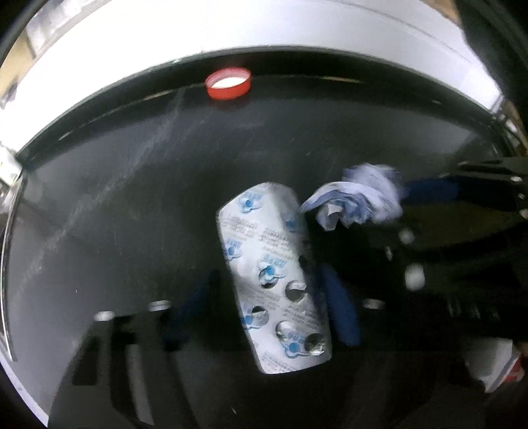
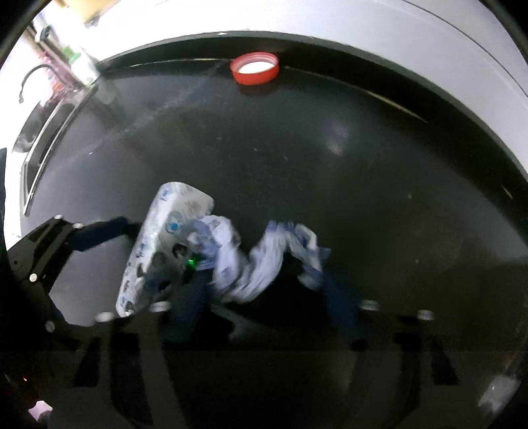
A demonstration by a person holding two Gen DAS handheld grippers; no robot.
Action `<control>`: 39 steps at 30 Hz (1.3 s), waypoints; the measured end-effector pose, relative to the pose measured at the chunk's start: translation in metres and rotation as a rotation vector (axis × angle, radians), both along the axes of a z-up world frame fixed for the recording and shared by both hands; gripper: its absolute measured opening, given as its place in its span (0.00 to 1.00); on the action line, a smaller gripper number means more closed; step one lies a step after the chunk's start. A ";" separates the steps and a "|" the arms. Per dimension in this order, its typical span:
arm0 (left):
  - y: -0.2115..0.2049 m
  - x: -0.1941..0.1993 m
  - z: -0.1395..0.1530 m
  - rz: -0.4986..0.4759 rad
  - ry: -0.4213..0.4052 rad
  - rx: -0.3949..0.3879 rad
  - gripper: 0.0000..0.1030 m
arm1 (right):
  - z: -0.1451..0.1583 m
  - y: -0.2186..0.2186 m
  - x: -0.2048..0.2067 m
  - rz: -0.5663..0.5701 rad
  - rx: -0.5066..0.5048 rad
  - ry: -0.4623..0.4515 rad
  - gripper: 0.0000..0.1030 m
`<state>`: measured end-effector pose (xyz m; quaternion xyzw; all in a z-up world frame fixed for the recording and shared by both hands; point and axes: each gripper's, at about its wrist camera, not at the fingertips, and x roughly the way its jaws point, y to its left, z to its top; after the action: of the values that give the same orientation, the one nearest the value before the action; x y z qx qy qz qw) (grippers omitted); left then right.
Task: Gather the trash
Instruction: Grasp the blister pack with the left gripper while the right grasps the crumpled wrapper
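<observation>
A silver pill blister pack [image 1: 275,274] with blue print and several punched-out cells sits between my left gripper's [image 1: 267,303] blue fingers, which look closed on its edges above the black counter. It also shows in the right wrist view [image 2: 158,250], tilted on edge. My right gripper [image 2: 264,280] holds a crumpled white-and-blue wrapper [image 2: 260,260] between its blue fingers; in the left wrist view the wrapper [image 1: 359,201] sits just right of the blister pack. A red bottle cap [image 1: 227,84] lies open side up at the counter's far edge, also in the right wrist view [image 2: 254,68].
The black counter [image 1: 132,198] ends at a white wall strip [image 1: 231,29] behind. A steel sink with a tap [image 2: 36,109] lies at the left. A white and red object [image 1: 495,366] shows at the lower right.
</observation>
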<state>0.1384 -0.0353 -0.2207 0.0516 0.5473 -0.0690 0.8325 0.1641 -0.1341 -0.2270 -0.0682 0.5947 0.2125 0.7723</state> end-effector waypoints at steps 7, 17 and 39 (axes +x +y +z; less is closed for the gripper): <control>0.010 -0.004 0.020 0.033 0.013 -0.110 0.41 | 0.023 -0.017 0.002 -0.041 0.036 -0.043 0.27; 0.022 -0.024 0.091 0.036 -0.091 -0.113 0.41 | 0.067 -0.035 -0.007 -0.049 0.061 -0.120 0.27; 0.052 -0.107 0.131 0.137 -0.151 -0.070 0.41 | 0.142 0.007 -0.086 0.070 0.078 -0.259 0.27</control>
<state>0.0312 0.0166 -0.0895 -0.0097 0.4825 -0.0270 0.8754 0.0778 -0.1270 -0.0854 -0.0858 0.4786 0.2518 0.8368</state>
